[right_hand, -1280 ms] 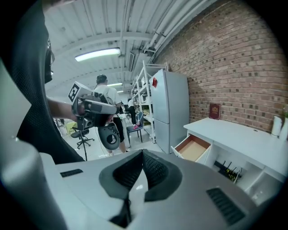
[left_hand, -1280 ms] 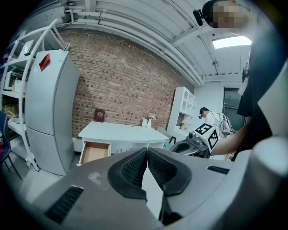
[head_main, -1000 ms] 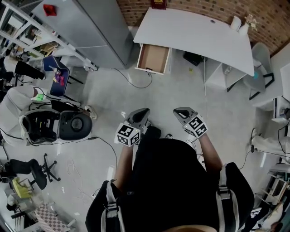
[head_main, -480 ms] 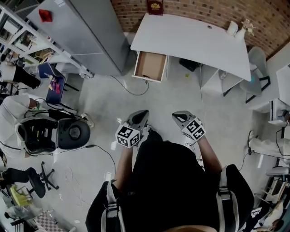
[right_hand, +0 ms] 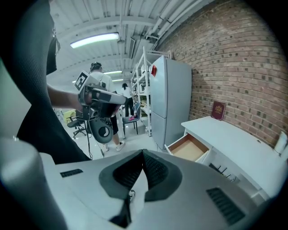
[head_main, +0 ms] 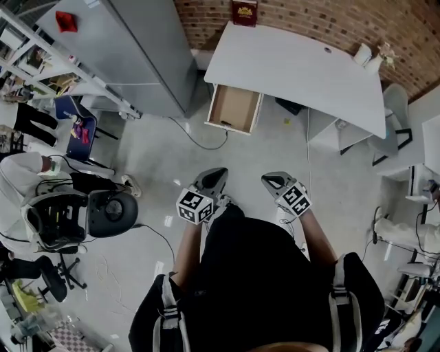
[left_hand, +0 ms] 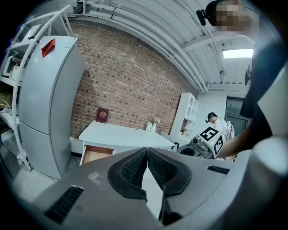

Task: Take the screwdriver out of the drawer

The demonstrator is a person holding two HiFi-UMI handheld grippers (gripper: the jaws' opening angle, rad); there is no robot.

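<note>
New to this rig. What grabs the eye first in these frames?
The open drawer sticks out of the white desk by the brick wall, top centre in the head view; no screwdriver can be made out in it. Nearer, the left gripper and right gripper sit side by side above the floor, well short of the desk, both shut and empty.

Wood-lined drawer [head_main: 233,108], smooth white desk [head_main: 295,65], rough brick wall [head_main: 323,20]

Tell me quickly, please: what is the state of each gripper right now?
Left gripper: closed, jaws together, holding nothing.
Right gripper: closed, jaws together, holding nothing.
</note>
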